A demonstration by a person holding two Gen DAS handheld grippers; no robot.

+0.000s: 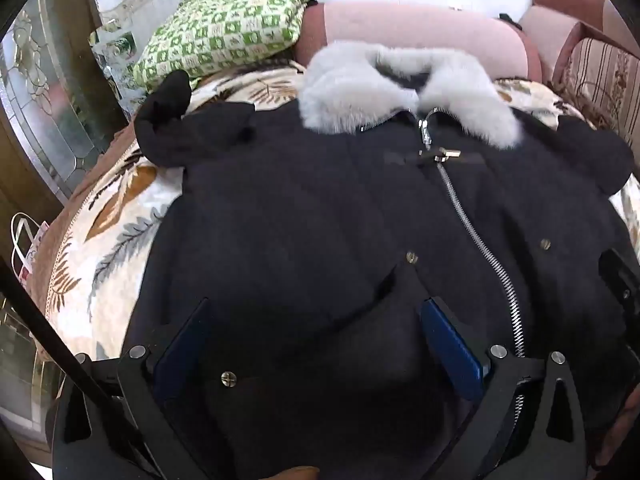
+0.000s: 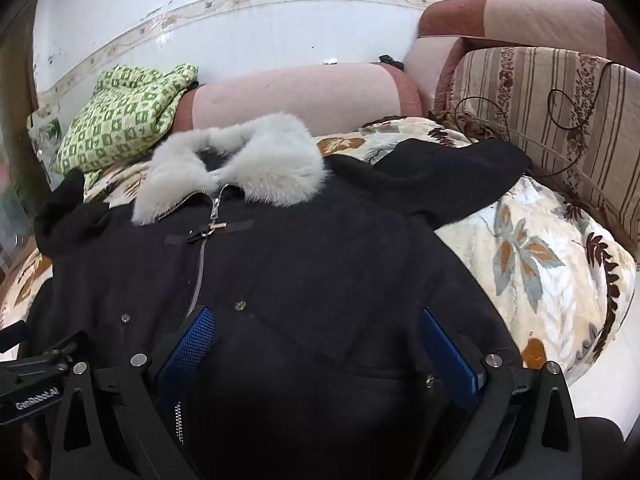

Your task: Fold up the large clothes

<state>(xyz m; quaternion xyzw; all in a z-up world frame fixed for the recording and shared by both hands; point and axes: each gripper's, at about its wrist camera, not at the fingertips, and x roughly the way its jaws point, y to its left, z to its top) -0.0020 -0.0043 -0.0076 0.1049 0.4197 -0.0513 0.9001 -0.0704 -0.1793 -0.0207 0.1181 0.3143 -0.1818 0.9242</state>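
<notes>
A black coat [image 1: 304, 208] with a grey fur collar [image 1: 400, 92] and a silver zip [image 1: 476, 236] lies front up on a sofa, collar away from me. It also shows in the right wrist view [image 2: 320, 248], with its collar [image 2: 236, 164] and one sleeve [image 2: 452, 176] spread to the right. My left gripper [image 1: 316, 340] is open low over the coat's lower left front. My right gripper [image 2: 316, 344] is open low over the lower right front. Both sets of blue pads stand wide apart with cloth between them.
The coat rests on a leaf-patterned blanket [image 2: 532, 264] over the sofa. A green checked garment [image 1: 224, 36] lies at the back left on the pink armrest [image 2: 304, 92]. A striped cushion [image 2: 560, 112] stands at the right. A glass door [image 1: 44, 108] is at the left.
</notes>
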